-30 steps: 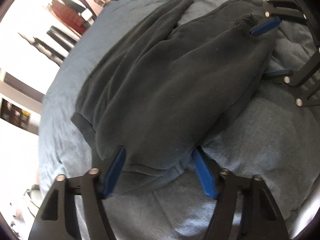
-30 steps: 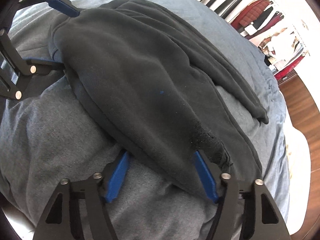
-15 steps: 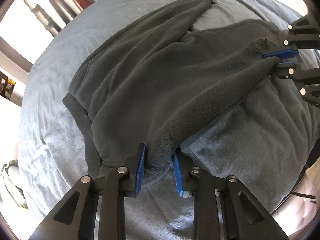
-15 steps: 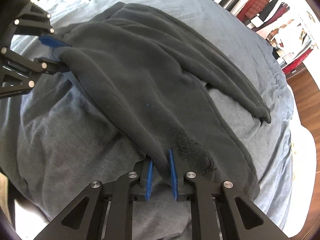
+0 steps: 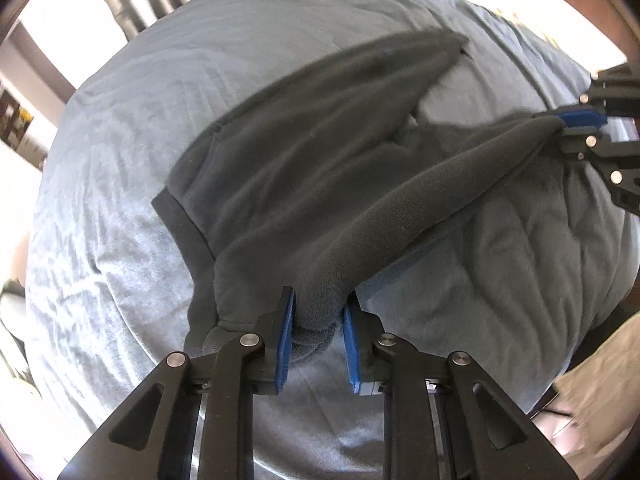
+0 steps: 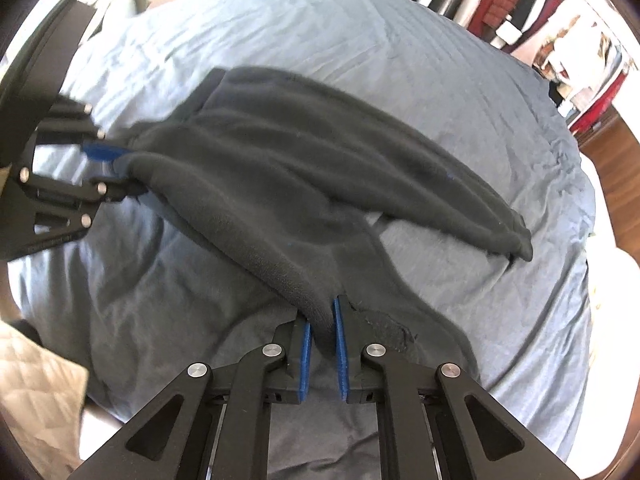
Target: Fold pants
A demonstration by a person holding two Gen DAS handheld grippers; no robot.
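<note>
Left wrist view: left tongs (image 5: 316, 330) gripping a thick bunch of the pants (image 5: 304, 168) at the waist end, jaws having just been closing on the fabric. Pants lying dark across the blue bed (image 5: 120, 168), near edge lifting off it in a taut ridge running to the right tongs (image 5: 576, 124), also clamping cloth.

Right wrist view: right tongs (image 6: 322, 344) pinching a thin fold at the frayed cuff, jaws nearly together after just closing. Left tongs (image 6: 108, 168) holding the far end. Other leg resting flat on the bed (image 6: 440, 80). Clothes (image 6: 520, 12) hanging beyond.
</note>
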